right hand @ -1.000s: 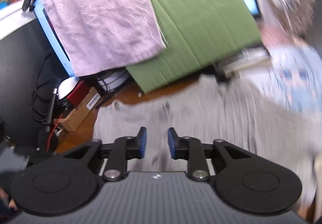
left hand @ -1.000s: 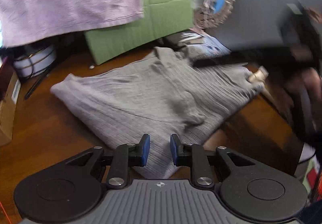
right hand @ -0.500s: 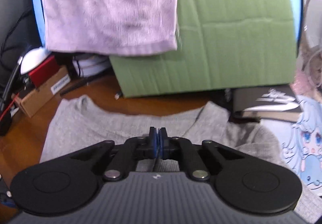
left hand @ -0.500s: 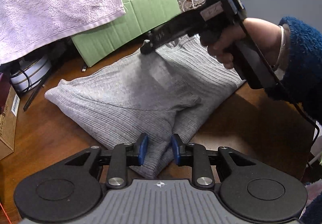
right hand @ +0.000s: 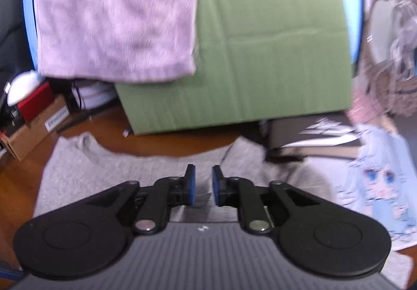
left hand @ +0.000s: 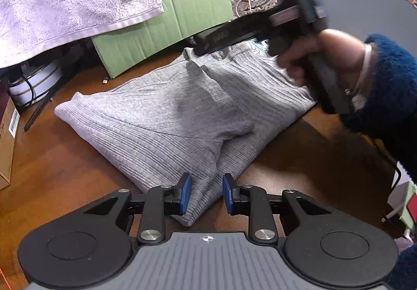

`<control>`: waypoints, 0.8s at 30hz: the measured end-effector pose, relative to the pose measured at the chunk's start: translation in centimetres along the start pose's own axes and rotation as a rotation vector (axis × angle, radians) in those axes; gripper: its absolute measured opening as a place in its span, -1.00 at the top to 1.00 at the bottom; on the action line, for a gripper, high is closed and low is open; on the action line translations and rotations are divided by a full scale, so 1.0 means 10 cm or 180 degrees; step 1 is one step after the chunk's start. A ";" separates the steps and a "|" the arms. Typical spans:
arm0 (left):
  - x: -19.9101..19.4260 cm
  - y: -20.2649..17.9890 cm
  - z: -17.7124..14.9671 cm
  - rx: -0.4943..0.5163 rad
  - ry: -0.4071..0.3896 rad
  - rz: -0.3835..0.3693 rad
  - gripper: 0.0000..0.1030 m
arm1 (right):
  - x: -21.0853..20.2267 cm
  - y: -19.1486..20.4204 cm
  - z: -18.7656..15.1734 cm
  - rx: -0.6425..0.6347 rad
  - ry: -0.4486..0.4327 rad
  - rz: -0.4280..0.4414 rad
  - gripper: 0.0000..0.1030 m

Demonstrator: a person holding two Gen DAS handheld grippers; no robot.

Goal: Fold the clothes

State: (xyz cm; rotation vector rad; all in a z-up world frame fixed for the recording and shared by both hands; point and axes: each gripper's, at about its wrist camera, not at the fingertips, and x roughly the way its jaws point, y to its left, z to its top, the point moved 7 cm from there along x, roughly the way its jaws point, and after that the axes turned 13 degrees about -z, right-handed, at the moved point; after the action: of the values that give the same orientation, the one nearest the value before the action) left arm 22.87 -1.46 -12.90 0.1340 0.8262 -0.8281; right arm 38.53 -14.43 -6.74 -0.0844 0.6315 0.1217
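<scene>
On our brown wooden table (left hand: pixel 47 172) lies the grey ribbed knit garment (left hand: pixel 166 118). Our left gripper (left hand: pixel 206 195) stands parted over its near corner; our right gripper (right hand: pixel 203 186) is opening, pads clear of fabric.

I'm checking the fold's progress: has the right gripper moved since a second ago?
Yes. In the left wrist view the right gripper has swept in from the right edge, over the grey sweater, towards the green cardboard. Its jaws are opening, nothing pinched.

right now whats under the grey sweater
The grey sweater lies on the brown wooden table, bare around its edges. Its far right part rests on an illustrated sheet. Anything else beneath is covered by fabric.
</scene>
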 end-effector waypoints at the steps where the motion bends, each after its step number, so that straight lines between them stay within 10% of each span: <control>1: 0.00 -0.01 -0.01 0.0018 0.0004 0.0007 0.52 | -0.10 -0.05 -0.02 0.0060 0.0012 0.0071 0.67; 9: 0.00 0.00 -0.03 0.0052 0.0008 0.0011 0.52 | -0.73 -0.01 -0.73 0.0489 0.0524 0.0884 0.61; 24: -0.09 -0.01 -0.12 -0.0114 0.0014 -0.0100 0.52 | -0.81 0.05 -0.89 0.0336 0.0376 0.0634 0.94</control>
State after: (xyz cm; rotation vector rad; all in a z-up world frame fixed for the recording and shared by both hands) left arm 21.80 -0.51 -13.10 0.0914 0.8487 -0.8424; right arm 26.80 -15.67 -9.09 0.0741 0.7628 0.2767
